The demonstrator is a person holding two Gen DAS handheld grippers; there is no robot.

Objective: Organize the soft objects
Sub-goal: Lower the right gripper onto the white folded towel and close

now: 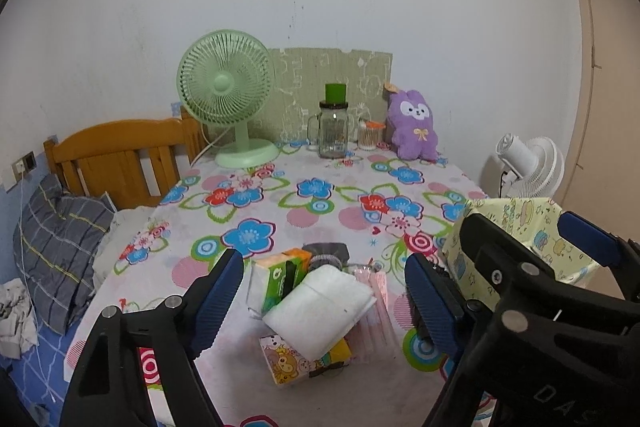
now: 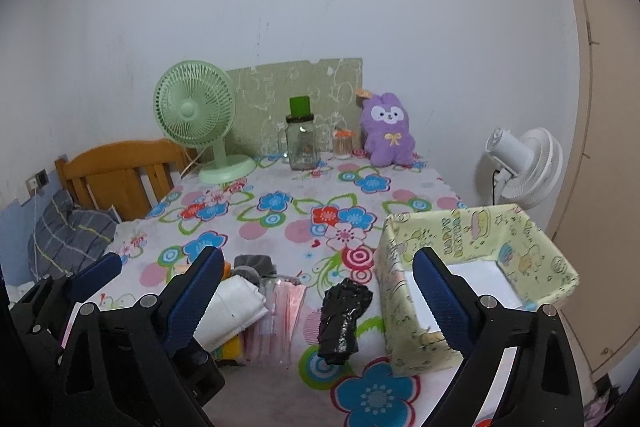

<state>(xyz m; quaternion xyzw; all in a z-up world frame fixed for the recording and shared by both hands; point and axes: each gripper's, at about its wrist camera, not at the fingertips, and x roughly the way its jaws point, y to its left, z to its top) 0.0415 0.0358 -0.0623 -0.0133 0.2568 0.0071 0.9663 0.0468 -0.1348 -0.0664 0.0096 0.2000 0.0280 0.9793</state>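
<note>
A heap of soft things lies at the near edge of the flowered tablecloth [image 1: 320,195]: a white pack [image 1: 320,307], a green-orange tissue pack [image 1: 280,275], pink masks [image 1: 376,311], a cartoon tissue pack [image 1: 288,359] and a grey cloth [image 1: 326,253]. My left gripper [image 1: 326,303] hangs open just before the heap, touching nothing. A crumpled black bag [image 2: 342,319] lies to the right of the heap. My right gripper [image 2: 320,299] is open in front of the bag, empty. A yellow-green patterned box [image 2: 404,267] stands at the right. A purple plush [image 2: 390,129] leans on the far wall.
At the back stand a green fan [image 1: 226,99], a glass jar [image 1: 333,131] with a green lid and a small cotton-swab pot [image 1: 368,137]. A white fan [image 2: 520,167] is beyond the table's right edge. A wooden headboard [image 1: 120,159] and grey pillow [image 1: 60,247] lie left.
</note>
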